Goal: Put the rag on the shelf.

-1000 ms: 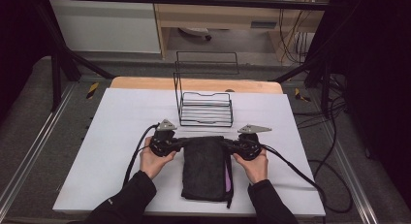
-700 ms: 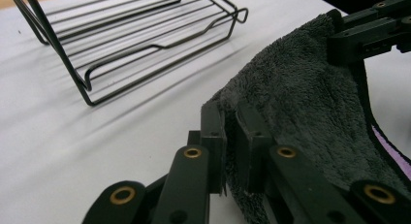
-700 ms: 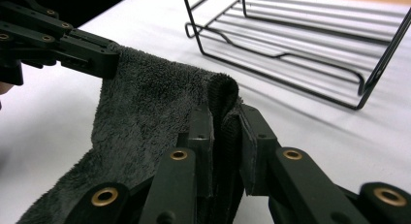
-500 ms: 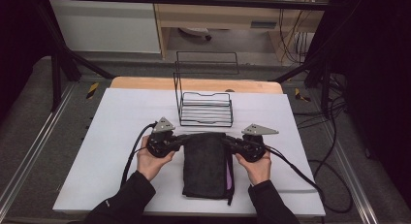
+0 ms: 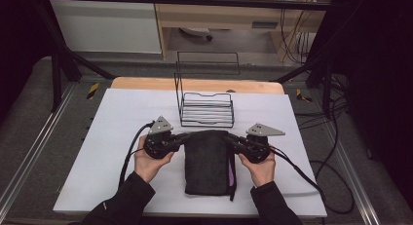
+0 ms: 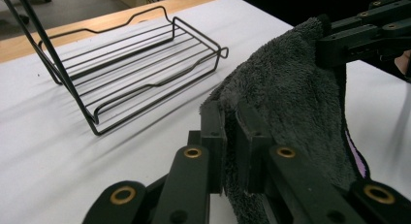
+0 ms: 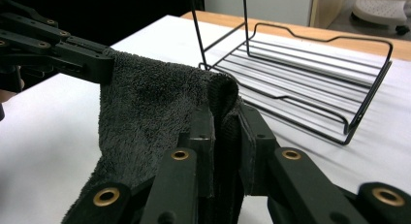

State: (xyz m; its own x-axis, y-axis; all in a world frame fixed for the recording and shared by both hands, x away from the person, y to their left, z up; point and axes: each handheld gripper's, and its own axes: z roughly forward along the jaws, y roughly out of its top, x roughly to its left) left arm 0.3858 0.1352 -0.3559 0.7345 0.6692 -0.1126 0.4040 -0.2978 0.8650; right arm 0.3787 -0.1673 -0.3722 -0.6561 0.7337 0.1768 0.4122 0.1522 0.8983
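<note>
Pinching towel (image 5: pixel 208 159) corners: left claw (image 6: pixel 231 136), right claw (image 7: pixel 224 136) clamped | pads buried in pile | towel's purple edging half hidden

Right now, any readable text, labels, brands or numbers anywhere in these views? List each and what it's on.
None can be read.
Dark grey terry towel: no tag or print in sight.
Black wire rack: bare wire, no label.
White table top: blank.
Left gripper and right gripper, each shut on the towel's edge: black jaws with brass rivets, unmarked.
Pale sticker on the wooden shelf: too small to read.
</note>
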